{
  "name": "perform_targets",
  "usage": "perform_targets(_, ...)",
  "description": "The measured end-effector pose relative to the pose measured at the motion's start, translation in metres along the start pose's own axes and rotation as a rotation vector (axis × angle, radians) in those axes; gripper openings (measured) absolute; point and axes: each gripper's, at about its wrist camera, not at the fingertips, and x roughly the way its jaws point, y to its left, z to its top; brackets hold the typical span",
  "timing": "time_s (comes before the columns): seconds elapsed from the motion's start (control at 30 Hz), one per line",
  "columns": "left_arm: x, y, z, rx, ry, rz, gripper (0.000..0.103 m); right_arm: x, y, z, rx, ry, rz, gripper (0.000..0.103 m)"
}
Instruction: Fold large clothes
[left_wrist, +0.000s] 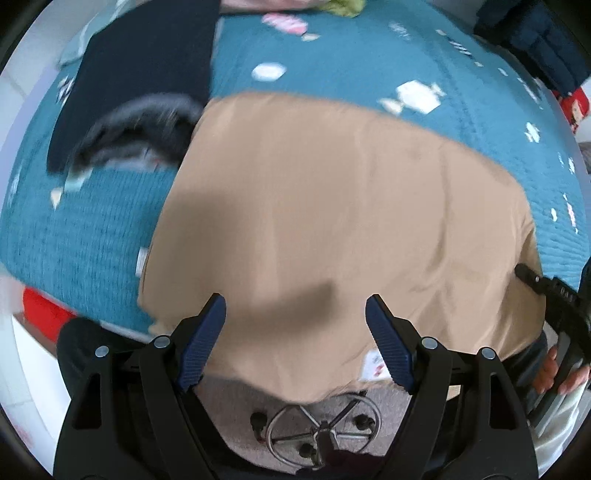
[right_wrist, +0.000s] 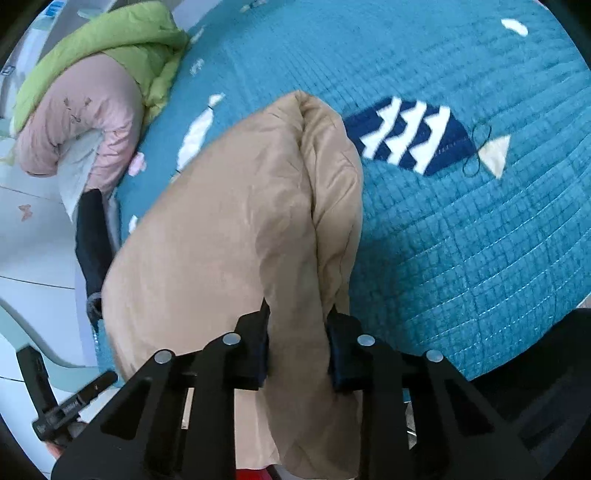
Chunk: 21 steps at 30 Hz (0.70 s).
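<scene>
The tan padded garment (left_wrist: 332, 221) lies on the teal quilted bedspread (left_wrist: 92, 229), its hem hanging over the bed's near edge. The right gripper (right_wrist: 297, 343) is clenched on a bunched fold of it (fabric squeezed between both pads). The left gripper (left_wrist: 295, 339) hovers above the hem, jaws spread wide, gripping nothing.

Your left wrist camera looks steeply down, close above the tan padded garment (left_wrist: 332, 206); your right views it obliquely, both sharing the teal quilted bedspread (right_wrist: 461, 240).
</scene>
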Motion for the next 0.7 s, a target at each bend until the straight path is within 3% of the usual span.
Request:
perform_targets(0.13, -0.008, -0.027, 0.038, 0.052, -0.049, -0.023, 0.078, -0.017, 0.015, -0.002, -0.036, -0.038, 0.058, 0.022)
perform_targets(0.23, -0.007, -0.052, 0.071, 0.083, -0.072, -0.026, 0.064, -0.021, 0.032, -0.002, -0.092, -0.053, 0.029, 0.022)
perform_targets(0.33, 0.007, -0.074, 0.104, 0.125, -0.071, -0.028, 0.038, -0.01, 0.042, 0.0, -0.119, -0.023, -0.082, 0.022)
perform_targets(0.37, 0.017, -0.078, 0.114, 0.117, -0.047, -0.024, 0.018, -0.006, 0.043, 0.001, -0.124, -0.017, -0.108, 0.022)
perform_targets(0.4, 0.028, -0.08, 0.124, 0.1, -0.013, -0.036, 0.009, -0.002, 0.043, 0.002, -0.133, -0.008, -0.134, 0.022)
perform_targets(0.5, 0.065, -0.088, 0.147, 0.062, 0.099, -0.133, 0.007, 0.007, 0.036, 0.005, -0.111, 0.019, -0.164, 0.023)
perform_targets(0.6, 0.094, -0.097, 0.153, 0.107, 0.147, -0.098, 0.006, 0.014, 0.024, 0.008, -0.09, 0.048, -0.22, 0.026)
perform_targets(0.7, 0.134, -0.094, 0.154, 0.088, 0.194, -0.075, 0.005, 0.027, 0.011, 0.012, -0.049, 0.077, -0.18, 0.032)
